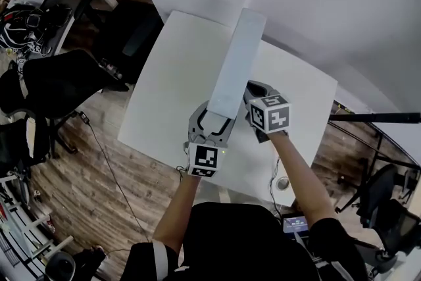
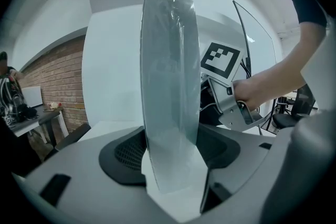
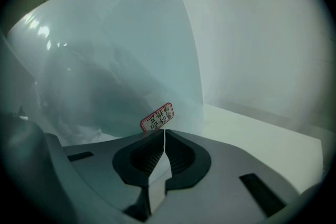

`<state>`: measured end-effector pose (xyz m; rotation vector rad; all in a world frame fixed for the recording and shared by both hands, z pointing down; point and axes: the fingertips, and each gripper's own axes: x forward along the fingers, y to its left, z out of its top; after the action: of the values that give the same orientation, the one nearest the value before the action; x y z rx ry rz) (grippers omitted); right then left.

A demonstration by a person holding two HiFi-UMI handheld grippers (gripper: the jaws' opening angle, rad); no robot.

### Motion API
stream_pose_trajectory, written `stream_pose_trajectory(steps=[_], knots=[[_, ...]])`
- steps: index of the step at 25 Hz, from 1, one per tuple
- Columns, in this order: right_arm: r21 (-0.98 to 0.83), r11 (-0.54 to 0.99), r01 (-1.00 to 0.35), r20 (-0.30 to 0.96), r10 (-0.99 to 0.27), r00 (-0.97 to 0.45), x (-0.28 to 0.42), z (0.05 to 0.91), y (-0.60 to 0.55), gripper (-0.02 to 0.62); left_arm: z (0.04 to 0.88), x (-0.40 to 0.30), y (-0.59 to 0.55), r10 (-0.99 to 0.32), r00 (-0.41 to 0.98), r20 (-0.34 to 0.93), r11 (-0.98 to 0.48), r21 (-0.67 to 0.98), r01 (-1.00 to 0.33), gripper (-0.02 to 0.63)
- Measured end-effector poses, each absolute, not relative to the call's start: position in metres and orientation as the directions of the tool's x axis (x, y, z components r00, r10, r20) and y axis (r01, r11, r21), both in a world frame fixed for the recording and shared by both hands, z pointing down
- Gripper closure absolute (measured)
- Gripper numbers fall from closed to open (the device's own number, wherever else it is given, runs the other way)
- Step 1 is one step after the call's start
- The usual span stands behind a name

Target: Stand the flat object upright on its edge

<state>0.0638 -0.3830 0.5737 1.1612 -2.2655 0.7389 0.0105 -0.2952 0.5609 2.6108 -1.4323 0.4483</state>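
The panel slanted over the worktop toward one o'clock. The left hand-held gripper clasped its near end widthwise, and the right hand-held gripper pinched its three-o'clock edge. Best to seat one long edge squarely, then loosen slowly.

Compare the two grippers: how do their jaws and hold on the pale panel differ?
The left gripper has jaws wide apart, clamped across the panel. The right gripper has jaws shut together, nothing between them, tips facing the panel's broad face near its red sticker. The left sits at the panel's end, the right alongside. Both work the same panel above the white table.
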Motion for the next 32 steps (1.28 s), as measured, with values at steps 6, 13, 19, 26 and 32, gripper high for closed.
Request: stream_pose_trajectory(steps=[6,13,19,26,32], knots=[[-0.235,0.481,-0.845,0.632,-0.584,-0.509,0.071,0.574,-0.394,0.552,0.554,0.019,-0.312,-0.799,0.520,0.302,-0.558,-0.050,-0.829,0.299],[-0.219,0.470,-0.855,0.633,-0.599,-0.491,0.077,0.571,-0.408,0.552,0.562,0.026,-0.331,-0.795,0.529,0.297,-0.564,-0.039,-0.825,0.299],[-0.225,0.452,-0.863,0.628,-0.610,-0.483,0.082,0.569,-0.413,0.552,0.558,0.035,-0.348,-0.795,0.536,0.285,-0.570,-0.043,-0.821,0.299],[-0.228,0.447,-0.865,0.625,-0.614,-0.482,0.087,0.569,-0.413,0.551,0.560,0.041,-0.351,-0.789,0.546,0.282,-0.582,-0.056,-0.811,0.299],[-0.224,0.449,-0.865,0.624,-0.616,-0.481,0.090,0.567,-0.409,0.551,0.545,0.046,-0.351,-0.777,0.564,0.279,-0.598,-0.051,-0.800,0.299]])
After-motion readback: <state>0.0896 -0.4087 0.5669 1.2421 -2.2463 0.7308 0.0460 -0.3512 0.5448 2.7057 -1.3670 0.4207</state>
